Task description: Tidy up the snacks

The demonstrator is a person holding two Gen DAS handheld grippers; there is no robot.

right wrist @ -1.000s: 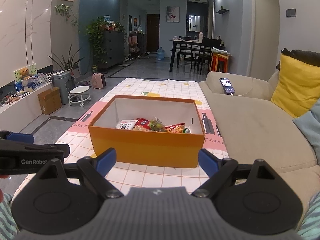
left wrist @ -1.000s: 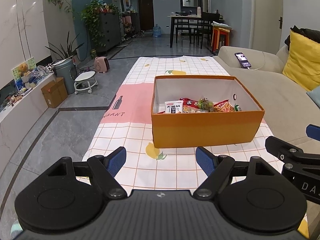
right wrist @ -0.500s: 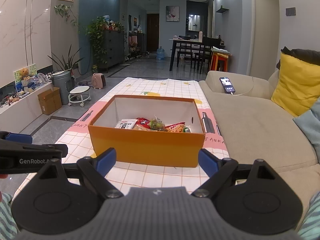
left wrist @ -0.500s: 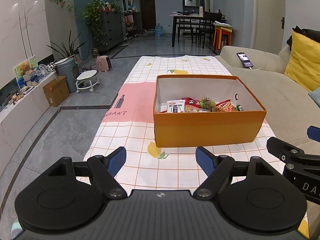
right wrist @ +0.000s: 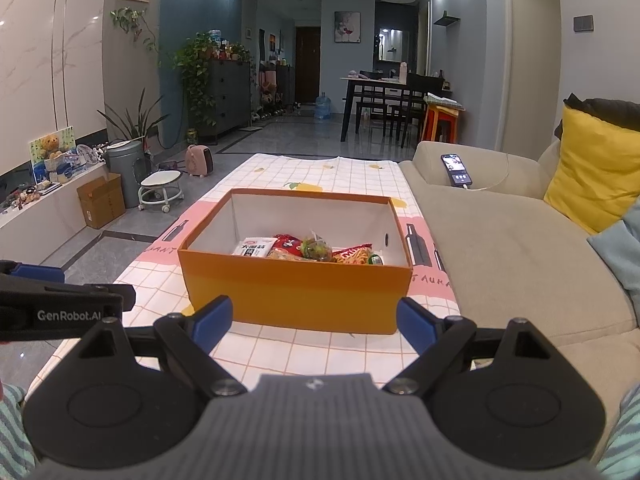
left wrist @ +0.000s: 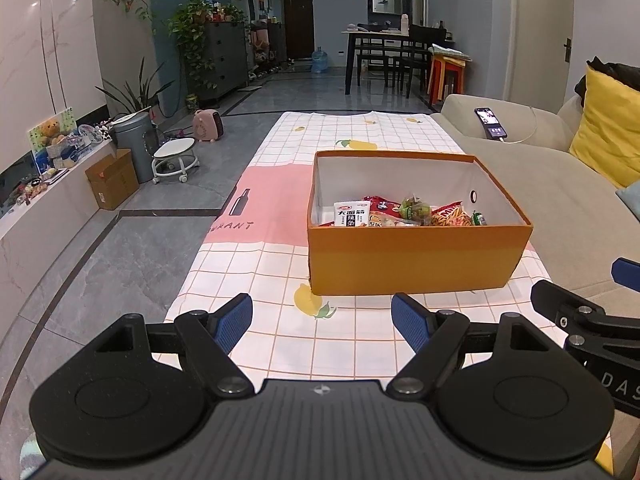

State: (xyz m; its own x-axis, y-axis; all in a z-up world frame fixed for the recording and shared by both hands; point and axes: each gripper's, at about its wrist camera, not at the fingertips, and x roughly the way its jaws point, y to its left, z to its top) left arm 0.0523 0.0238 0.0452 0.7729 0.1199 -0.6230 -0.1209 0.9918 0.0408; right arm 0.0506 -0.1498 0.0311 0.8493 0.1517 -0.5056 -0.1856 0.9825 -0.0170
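Observation:
An orange cardboard box (left wrist: 416, 258) stands on the checked tablecloth (left wrist: 280, 280); it also shows in the right wrist view (right wrist: 296, 292). Inside lie several snack packets: a white packet (left wrist: 351, 213), a red packet (left wrist: 380, 205), a green-wrapped bundle (left wrist: 416, 209) and an orange noodle-snack bag (left wrist: 452, 216). My left gripper (left wrist: 322, 322) is open and empty, held short of the box's near wall. My right gripper (right wrist: 312, 322) is open and empty, just in front of the box. Each gripper's side shows at the edge of the other's view.
A beige sofa (right wrist: 500, 248) runs along the table's right side, with a phone (right wrist: 456, 170) on its arm and a yellow cushion (right wrist: 596, 168). On the floor at left stand a cardboard box (left wrist: 114, 180), a stool (left wrist: 174, 158) and a bin (left wrist: 134, 136).
Both grippers have stayed open and almost still. The left wrist view has shifted slightly, so the box sits a touch further right.

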